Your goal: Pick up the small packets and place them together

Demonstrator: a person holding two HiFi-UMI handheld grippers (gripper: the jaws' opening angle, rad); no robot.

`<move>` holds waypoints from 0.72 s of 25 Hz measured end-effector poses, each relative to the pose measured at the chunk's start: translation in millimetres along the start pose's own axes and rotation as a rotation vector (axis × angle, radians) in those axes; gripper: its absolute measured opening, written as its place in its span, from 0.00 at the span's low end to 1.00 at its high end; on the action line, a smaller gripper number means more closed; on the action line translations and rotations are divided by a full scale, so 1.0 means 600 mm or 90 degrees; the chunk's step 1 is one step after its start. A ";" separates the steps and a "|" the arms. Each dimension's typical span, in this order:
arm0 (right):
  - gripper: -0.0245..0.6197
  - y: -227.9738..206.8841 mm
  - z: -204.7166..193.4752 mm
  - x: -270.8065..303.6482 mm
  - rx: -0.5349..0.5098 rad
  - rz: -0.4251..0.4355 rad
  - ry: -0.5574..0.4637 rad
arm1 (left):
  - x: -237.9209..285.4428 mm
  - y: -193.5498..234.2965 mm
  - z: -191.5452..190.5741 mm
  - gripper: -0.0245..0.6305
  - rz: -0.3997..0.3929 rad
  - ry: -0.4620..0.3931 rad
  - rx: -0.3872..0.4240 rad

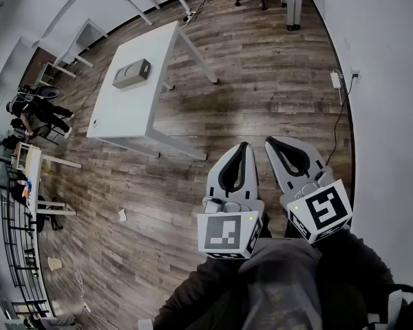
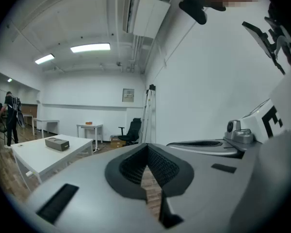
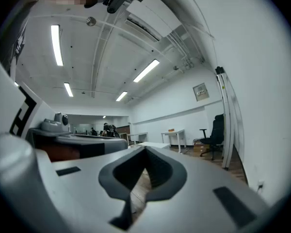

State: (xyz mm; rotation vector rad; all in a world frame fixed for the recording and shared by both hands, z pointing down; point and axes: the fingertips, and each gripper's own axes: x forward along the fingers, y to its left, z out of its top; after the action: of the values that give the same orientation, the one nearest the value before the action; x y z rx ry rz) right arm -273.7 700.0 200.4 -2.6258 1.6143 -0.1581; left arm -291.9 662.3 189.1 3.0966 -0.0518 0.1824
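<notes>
Grey jaws of the left gripper (image 1: pixel 241 147) and right gripper (image 1: pixel 270 143) are pressed together on nothing, held level over the floor (image 1: pixel 261 81), well apart from the table (image 1: pixel 134 108). No packets show in any view; the table carries only a box (image 1: pixel 131 73), and a pale scrap (image 1: pixel 122 214) on the floor is too small to name. The risk, I judge, is grabbing the wrong thing, or arriving with jaws unparted and knocking a packet away

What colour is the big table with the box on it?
The table is white. The head view shows it best.
</notes>
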 end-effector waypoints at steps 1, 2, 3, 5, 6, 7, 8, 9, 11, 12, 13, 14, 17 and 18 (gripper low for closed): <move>0.05 -0.003 -0.005 0.017 -0.002 -0.001 0.003 | 0.011 0.014 -0.004 0.03 0.000 0.000 -0.003; 0.05 -0.006 -0.010 0.034 -0.004 -0.001 0.005 | 0.023 0.029 -0.009 0.03 0.000 -0.001 -0.006; 0.05 -0.010 -0.013 0.053 -0.006 -0.001 0.008 | 0.035 0.044 -0.013 0.03 -0.001 0.000 -0.009; 0.05 -0.017 -0.016 0.090 -0.005 0.003 0.012 | 0.063 0.074 -0.019 0.03 -0.003 0.004 -0.017; 0.05 -0.019 -0.015 0.108 0.001 0.010 0.012 | 0.077 0.089 -0.021 0.03 -0.004 0.008 -0.022; 0.05 -0.019 -0.015 0.127 0.010 0.021 0.013 | 0.090 0.105 -0.021 0.03 -0.006 0.011 -0.027; 0.05 -0.019 -0.015 0.147 0.017 0.030 0.016 | 0.104 0.122 -0.021 0.03 -0.008 0.013 -0.032; 0.05 -0.019 -0.015 0.170 0.020 0.035 0.019 | 0.117 0.141 -0.020 0.03 -0.011 0.013 -0.036; 0.05 -0.023 -0.018 0.221 0.021 0.036 0.029 | 0.146 0.183 -0.020 0.03 -0.015 0.011 -0.044; 0.05 -0.024 -0.020 0.247 0.023 0.034 0.035 | 0.160 0.206 -0.020 0.03 -0.015 0.009 -0.050; 0.05 -0.023 -0.023 0.271 0.024 0.033 0.040 | 0.171 0.228 -0.021 0.03 -0.015 0.007 -0.057; 0.05 -0.023 -0.024 0.294 0.027 0.032 0.044 | 0.181 0.250 -0.021 0.03 -0.014 0.007 -0.065; 0.05 -0.023 -0.023 0.357 0.037 0.031 0.051 | 0.208 0.308 -0.021 0.03 -0.012 0.009 -0.081; 0.05 -0.022 -0.021 0.376 0.036 0.031 0.053 | 0.216 0.324 -0.020 0.03 -0.011 0.007 -0.082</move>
State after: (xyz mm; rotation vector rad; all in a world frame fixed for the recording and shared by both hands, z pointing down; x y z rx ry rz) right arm -162.6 505.0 227.4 -2.5677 1.6718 -0.3085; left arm -171.7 464.4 223.3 2.9667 -0.0343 0.1881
